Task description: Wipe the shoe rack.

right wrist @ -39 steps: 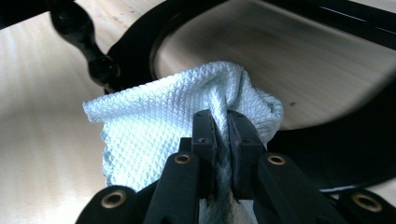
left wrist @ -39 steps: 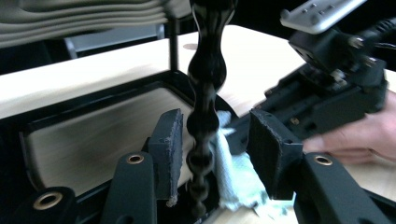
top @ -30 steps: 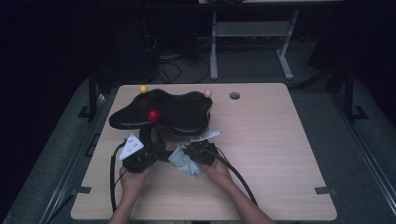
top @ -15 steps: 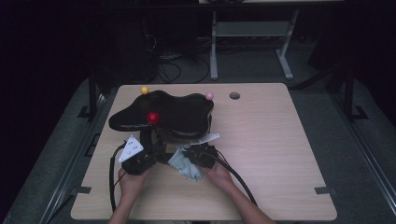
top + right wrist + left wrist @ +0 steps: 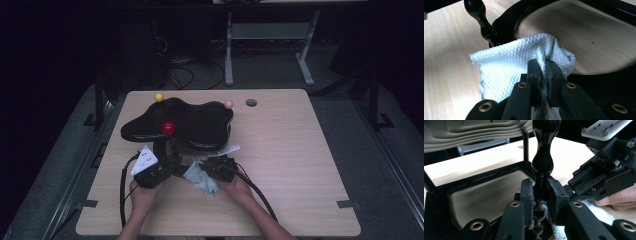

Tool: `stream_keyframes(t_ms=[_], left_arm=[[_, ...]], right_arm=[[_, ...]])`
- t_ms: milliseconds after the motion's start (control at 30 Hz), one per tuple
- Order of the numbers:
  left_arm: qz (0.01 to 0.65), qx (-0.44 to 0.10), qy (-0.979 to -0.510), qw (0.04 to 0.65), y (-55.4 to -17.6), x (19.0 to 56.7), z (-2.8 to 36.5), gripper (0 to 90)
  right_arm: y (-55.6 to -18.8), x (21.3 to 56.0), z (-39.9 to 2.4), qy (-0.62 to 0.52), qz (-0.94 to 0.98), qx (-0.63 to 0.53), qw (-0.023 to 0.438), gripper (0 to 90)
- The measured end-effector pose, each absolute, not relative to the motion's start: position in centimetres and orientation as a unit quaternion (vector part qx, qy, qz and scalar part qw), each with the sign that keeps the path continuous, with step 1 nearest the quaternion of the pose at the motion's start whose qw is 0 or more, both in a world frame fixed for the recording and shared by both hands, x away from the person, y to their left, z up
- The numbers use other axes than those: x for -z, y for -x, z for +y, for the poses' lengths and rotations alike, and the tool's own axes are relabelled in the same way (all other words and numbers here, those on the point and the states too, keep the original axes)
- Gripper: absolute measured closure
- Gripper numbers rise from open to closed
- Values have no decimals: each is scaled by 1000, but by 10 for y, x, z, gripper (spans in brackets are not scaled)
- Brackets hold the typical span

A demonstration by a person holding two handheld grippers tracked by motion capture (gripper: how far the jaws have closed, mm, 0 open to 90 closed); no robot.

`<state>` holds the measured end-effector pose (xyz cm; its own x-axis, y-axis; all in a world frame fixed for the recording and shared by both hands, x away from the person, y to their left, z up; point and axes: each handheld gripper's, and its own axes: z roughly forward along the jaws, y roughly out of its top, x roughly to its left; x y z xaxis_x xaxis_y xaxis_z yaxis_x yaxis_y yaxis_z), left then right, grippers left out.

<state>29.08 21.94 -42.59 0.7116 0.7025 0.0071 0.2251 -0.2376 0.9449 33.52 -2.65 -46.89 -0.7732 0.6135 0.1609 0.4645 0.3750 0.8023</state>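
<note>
Standing in a dark room, one pale wood-laminate table (image 5: 300, 165) with rounded corners rests on grey floor (image 5: 390, 165); one round cable hole (image 5: 251, 102) sits at about 12 o'clock on its top. One grey metal frame (image 5: 265, 35) stands beyond the far edge, with loose black cables (image 5: 185, 75) on the floor beside it.

Items on the table:

One glossy black stand with a wavy, cloud-shaped top plate (image 5: 185, 122), at about 10 o'clock from the table's middle. The left gripper view shows its ribbed underside (image 5: 474, 132), its black base frame (image 5: 486, 178) and a turned black post (image 5: 544, 160).

Three small balls on the stand: one yellow (image 5: 159, 97) at its far left, one pink (image 5: 228, 104) at its far right, one red (image 5: 168, 127) at its near edge.

One pale blue-white waffle-weave cloth (image 5: 511, 67), lying just at 6 o'clock of the stand, between the two hands (image 5: 206, 176).

Two hand-held tongs, each trailing one black cable. Left tongs (image 5: 172, 162), at 9 o'clock of the cloth, carry a grey three-cornered plate (image 5: 145, 160) and are clenched on the stand's turned post (image 5: 542, 195). Right tongs (image 5: 543, 68), at 3 o'clock of the cloth, are clenched on a bunched fold of the cloth, beside the stand's round base.

Two hands: left (image 5: 142, 192), right (image 5: 240, 187), both entering from 6 o'clock.
</note>
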Motion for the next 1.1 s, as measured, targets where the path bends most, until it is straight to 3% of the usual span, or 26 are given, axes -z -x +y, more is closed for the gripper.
stream_keyframes(t_ms=[467, 700, 867, 1100], left_arm=[[294, -216, -761, 536, -293, 426, 204, 756], [297, -212, -761, 536, -293, 425, 204, 756], [301, -211, -761, 534, -293, 425, 204, 756], [302, -212, -761, 533, -292, 424, 207, 756]], right_arm=[[-330, 470, -45, -347, 816, -453, 90, 831], [-328, 469, -33, -335, 818, -457, 96, 829], [-344, 470, -49, -372, 806, -448, 106, 828], [-331, 471, -31, -343, 812, -462, 96, 825]])
